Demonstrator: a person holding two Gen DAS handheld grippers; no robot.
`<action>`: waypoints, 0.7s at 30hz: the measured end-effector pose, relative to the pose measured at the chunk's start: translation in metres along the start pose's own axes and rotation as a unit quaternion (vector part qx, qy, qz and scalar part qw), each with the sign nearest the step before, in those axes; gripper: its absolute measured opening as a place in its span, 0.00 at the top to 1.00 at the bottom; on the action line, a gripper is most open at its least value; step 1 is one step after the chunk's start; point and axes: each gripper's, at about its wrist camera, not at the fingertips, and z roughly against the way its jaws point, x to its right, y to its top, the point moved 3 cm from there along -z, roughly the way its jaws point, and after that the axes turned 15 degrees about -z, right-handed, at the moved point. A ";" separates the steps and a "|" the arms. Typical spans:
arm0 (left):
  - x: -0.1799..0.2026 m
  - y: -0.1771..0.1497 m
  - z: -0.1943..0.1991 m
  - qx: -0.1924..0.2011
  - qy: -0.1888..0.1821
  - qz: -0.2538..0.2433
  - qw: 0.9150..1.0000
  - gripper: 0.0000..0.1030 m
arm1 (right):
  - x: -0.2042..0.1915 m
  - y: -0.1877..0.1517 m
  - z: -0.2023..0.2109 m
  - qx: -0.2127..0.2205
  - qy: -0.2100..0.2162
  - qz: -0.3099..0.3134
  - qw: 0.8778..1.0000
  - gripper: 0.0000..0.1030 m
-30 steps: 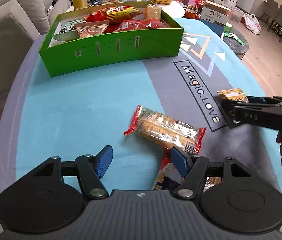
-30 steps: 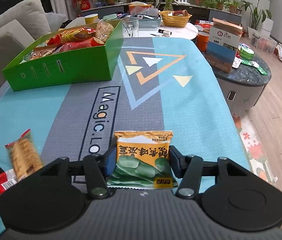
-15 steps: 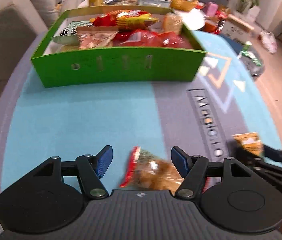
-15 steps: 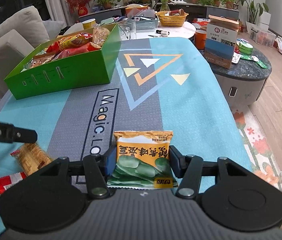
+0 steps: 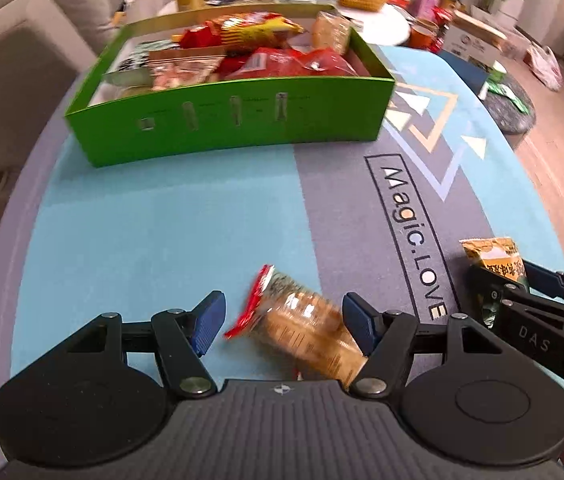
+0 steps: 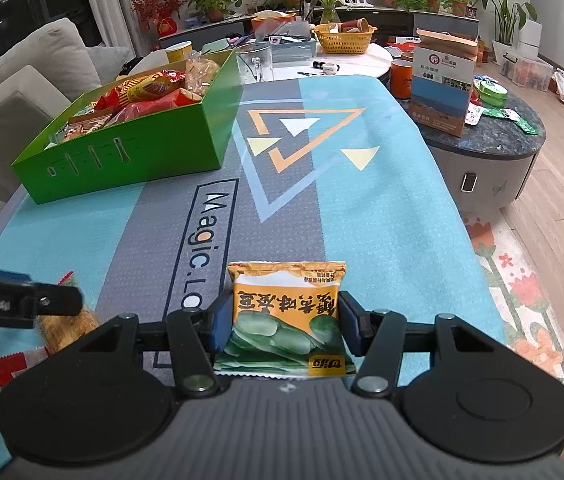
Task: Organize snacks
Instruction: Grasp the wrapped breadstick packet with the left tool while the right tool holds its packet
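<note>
Most snacks already sit in the green box (image 5: 242, 128) at the far side of the table (image 5: 162, 220). Two are still out. Your right tongs (image 6: 284, 322) are squeezed on the yellow bean packet (image 6: 286, 312), ready to carry it over. Your left tongs (image 5: 282, 324) are wide open, holding nothing, with the cracker pack (image 5: 306, 328) lying between the blue pads (image 5: 206, 322) on the table. You still need to grab that one and put both in the box.
</note>
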 end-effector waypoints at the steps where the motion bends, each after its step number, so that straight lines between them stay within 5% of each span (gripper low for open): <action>1: -0.001 -0.003 0.003 -0.002 -0.005 0.011 1.000 0.40 | 0.000 0.000 0.000 0.001 0.001 -0.001 1.000 0.31; 13: 0.004 0.006 -0.021 -0.040 -0.060 0.090 0.993 0.39 | 0.003 0.000 0.002 0.001 0.010 -0.011 1.000 0.31; 21: 0.015 0.029 -0.037 -0.044 -0.028 0.032 0.998 0.37 | 0.003 0.000 0.001 0.002 0.009 -0.007 1.000 0.31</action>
